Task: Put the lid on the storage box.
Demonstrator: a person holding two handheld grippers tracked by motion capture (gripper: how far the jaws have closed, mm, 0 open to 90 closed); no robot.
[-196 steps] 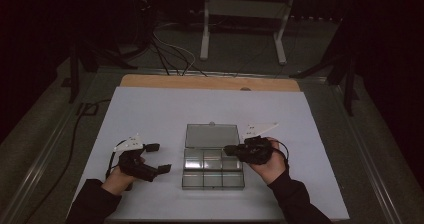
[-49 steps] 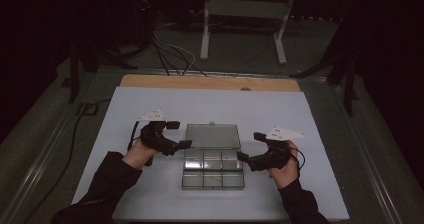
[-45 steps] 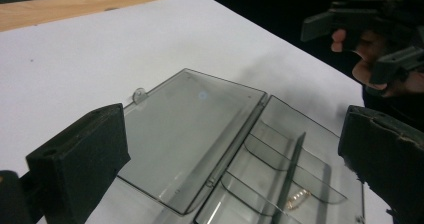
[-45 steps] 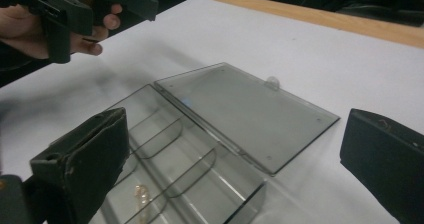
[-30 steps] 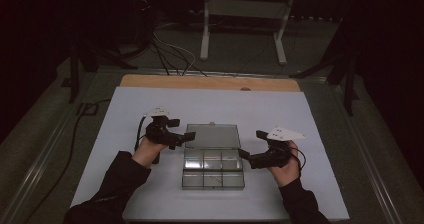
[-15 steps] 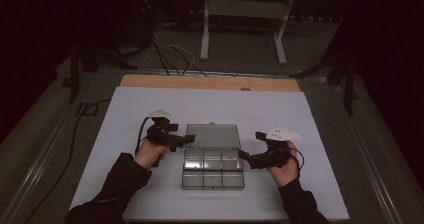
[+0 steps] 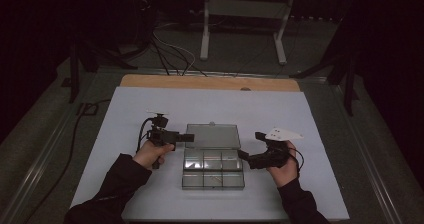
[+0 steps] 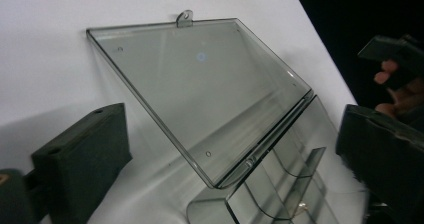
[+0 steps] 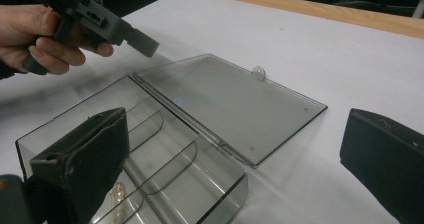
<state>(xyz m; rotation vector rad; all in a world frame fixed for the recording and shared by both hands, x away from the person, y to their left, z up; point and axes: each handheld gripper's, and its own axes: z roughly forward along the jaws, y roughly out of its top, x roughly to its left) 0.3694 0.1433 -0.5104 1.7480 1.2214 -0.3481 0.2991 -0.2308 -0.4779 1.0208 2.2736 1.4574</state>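
A clear plastic compartment box sits mid-table with its lid swung open and lying flat behind it. My left gripper hovers at the lid's left edge, jaws apart. In the left gripper view the lid lies ahead between the open jaws of the left gripper. My right gripper is just off the box's right side, open and holding nothing. In the right gripper view the right gripper looks over the box, the lid and the left gripper. A small gold-coloured piece lies in one near compartment.
A white sheet covers the table, with a wooden strip along its far edge. A black cable runs down the left side. A white stand and dark frames are beyond the table.
The left gripper has come from the box's lower left up to the lid's left edge. The right gripper has backed off from the lid's right edge to beside the box.
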